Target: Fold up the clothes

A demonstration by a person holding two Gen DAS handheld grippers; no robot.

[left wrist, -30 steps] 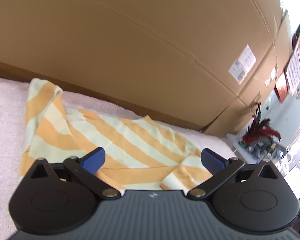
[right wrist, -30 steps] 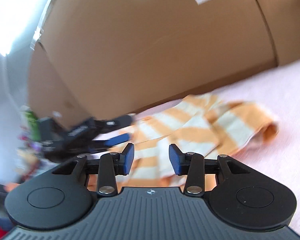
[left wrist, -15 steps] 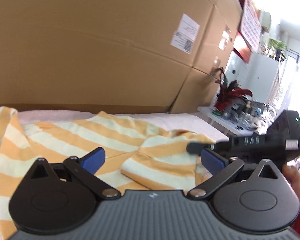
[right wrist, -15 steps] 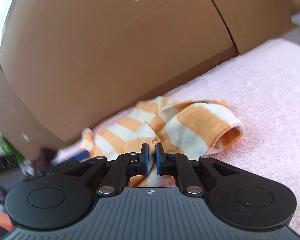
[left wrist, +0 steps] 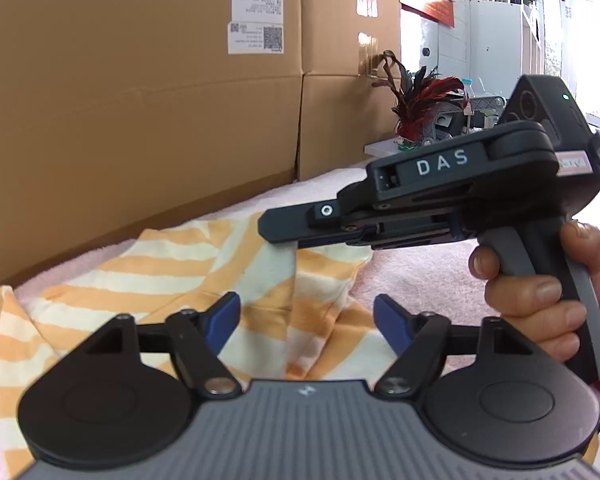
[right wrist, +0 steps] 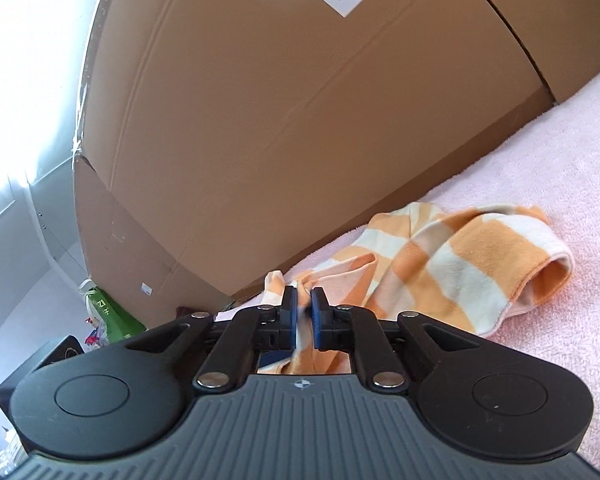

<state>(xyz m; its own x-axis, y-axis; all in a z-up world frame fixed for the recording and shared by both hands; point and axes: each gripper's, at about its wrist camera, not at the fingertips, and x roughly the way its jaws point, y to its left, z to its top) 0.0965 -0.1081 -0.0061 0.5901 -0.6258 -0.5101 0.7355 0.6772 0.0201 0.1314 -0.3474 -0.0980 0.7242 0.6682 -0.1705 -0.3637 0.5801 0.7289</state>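
One grab finally happening here. Pinching a bunched fold of the orange-and-cream striped knit garment with the right gripper, squeezing the blue pads nearly together with only cloth between them. Closing down from roughly half open a second ago, and already nipping the fabric half a second ago.

Starting to lift that fold as well, going by the left wrist view: pulling a peak of cloth up off the pink terry-covered surface toward the black fingertips. Gripping the handle with the right hand, btw.

Still leaving the left gripper gaping wide and holding nothing, same spread as a second ago, just hovering over the near part of the garment. Swinging round to face the right gripper now, though, instead of staring at the tall brown cardboard boxes.

Keeping the rest of the garment crumpled near the back edge of the pink surface, close to the foot of the boxes, with a rolled open cuff or hem (not telling which from here) pointing out toward the open middle.

Reading this as barely past the start: no fold made yet, only getting a first hold for straightening the thing out. Probably needing a second pinch from the left side before any spreading or folding.
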